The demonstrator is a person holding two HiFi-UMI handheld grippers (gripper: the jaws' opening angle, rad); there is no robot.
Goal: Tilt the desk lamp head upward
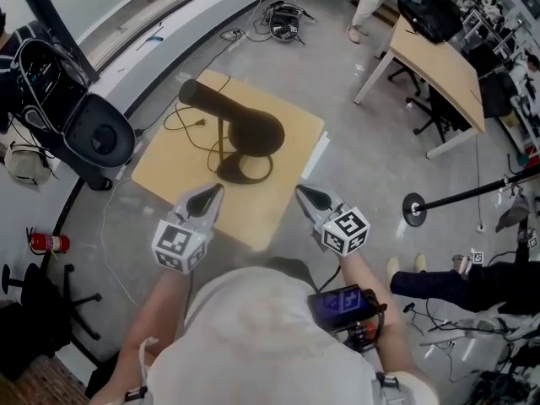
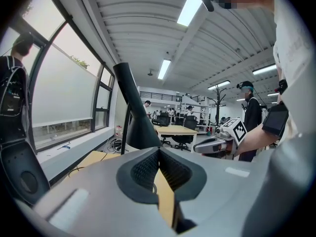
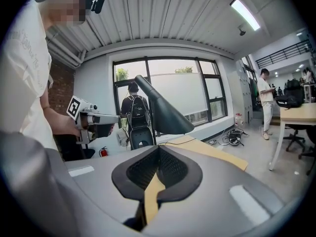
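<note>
**Two sets of jaws clenched, nothing grasped**

Head view: the desk lamp point(image 1: 234, 132) is standing on a low wooden table point(image 1: 164, 171), with its round base point(image 1: 245, 169) resting near the table's middle. Its black cone-shaped head point(image 1: 221, 108) is lying at a slant, the wide mouth toward the person and the narrow end away. A thin cable point(image 1: 181, 123) is trailing across the tabletop beside the lamp. The left gripper point(image 1: 215, 191) is hovering over the near part of the table, to the left of the base and apart from it. The right gripper point(image 1: 302, 194) is hovering at the table's near right edge, also clear of the lamp. Both are pointing toward the lamp. A black chair point(image 1: 97, 133) is sitting just beyond the table's left corner, and a fire extinguisher point(image 1: 49, 243) is lying on the floor further left.

Left gripper view: the jaws are meeting at their tips, with nothing between the pads. The lamp is rising ahead, just left of the jaw line, with its narrow end high and its mouth lower. The right gripper is showing at the right, carried by a hand.

Right gripper view: these jaws are likewise pressing together and holding nothing. The lamp is standing ahead on the table, its mouth facing down and to the right. The left gripper is showing at the left. A person with a backpack point(image 3: 133, 107) is standing at the window behind.
</note>
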